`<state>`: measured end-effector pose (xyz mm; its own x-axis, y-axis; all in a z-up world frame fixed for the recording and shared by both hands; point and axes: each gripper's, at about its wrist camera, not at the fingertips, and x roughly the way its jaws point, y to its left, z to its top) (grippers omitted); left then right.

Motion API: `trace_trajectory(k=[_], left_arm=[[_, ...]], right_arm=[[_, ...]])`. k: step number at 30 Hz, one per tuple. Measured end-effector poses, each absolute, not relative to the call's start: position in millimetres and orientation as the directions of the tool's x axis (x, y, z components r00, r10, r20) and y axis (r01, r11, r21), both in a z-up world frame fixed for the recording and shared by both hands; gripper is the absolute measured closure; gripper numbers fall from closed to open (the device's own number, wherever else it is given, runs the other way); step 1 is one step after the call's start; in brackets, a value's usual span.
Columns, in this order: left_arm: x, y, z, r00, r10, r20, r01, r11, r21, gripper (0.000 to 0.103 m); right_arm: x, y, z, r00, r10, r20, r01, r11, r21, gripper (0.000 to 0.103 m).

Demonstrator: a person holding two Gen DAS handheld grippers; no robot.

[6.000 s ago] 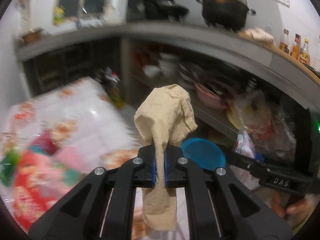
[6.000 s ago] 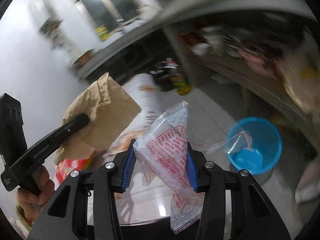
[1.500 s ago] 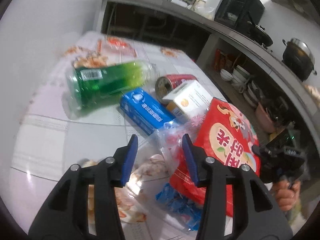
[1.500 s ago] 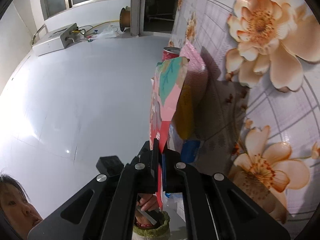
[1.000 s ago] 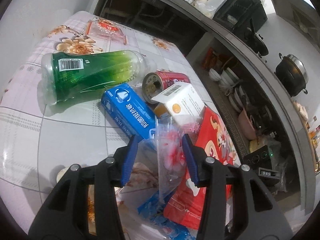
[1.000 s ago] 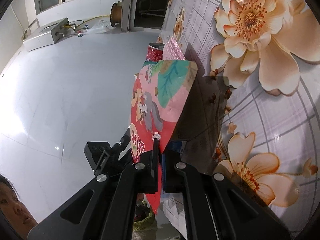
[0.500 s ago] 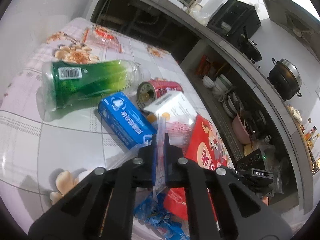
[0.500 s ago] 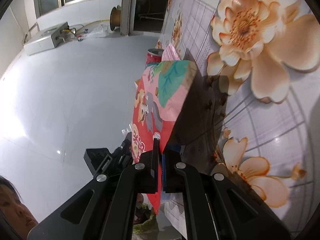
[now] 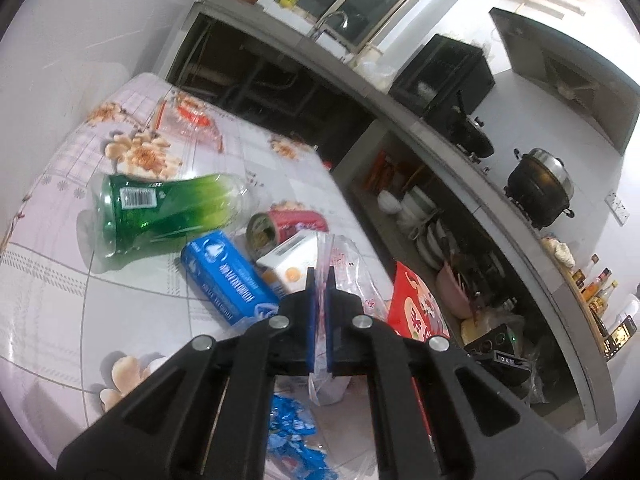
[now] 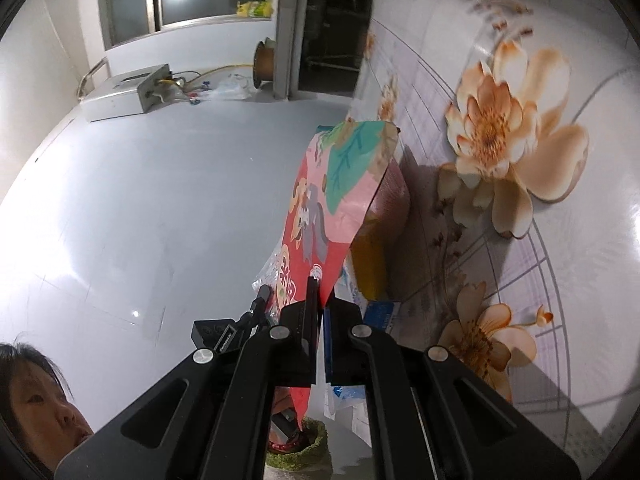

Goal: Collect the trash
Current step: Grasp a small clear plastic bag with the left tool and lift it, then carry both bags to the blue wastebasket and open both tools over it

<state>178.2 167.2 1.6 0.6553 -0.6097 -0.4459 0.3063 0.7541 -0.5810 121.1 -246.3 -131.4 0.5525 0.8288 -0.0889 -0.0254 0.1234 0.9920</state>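
Above the flowered table [image 9: 60,280], the left gripper [image 9: 319,280] is pinching a clear plastic bag [image 9: 344,264] that is rising lengthwise from its closed jaws, while the right gripper [image 10: 319,292] is clamping the red snack packet [image 10: 320,216].

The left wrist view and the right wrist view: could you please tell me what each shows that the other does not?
Only the left wrist view shows the left gripper shut on a clear crinkled plastic bag, a green plastic bottle lying on its side, a red tin can, and the kitchen counter with a black lidded pot.

Only the right wrist view shows the right gripper shut on the packet, a window and a person's face.

Both show the red printed snack packet, the blue carton and the floral tablecloth.
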Motion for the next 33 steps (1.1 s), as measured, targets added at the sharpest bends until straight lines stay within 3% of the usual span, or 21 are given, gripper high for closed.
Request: trace_trajectory(k=[13, 33], left_arm=[[171.3, 143.5, 30.4, 0.665, -0.653, -0.363, 0.383, 0.716, -0.584, 0.101], [172.2, -0.3, 43.6, 0.506, -0.762, -0.403, 0.551, 0.646, -0.528, 0.101]], right_arm=[[74.9, -305.6, -126.2, 0.666, 0.743, -0.065, -0.041, 0.124, 0.991, 0.1], [18.0, -394.1, -140.2, 0.82, 0.572, 0.024, -0.044, 0.022, 0.999, 0.1]])
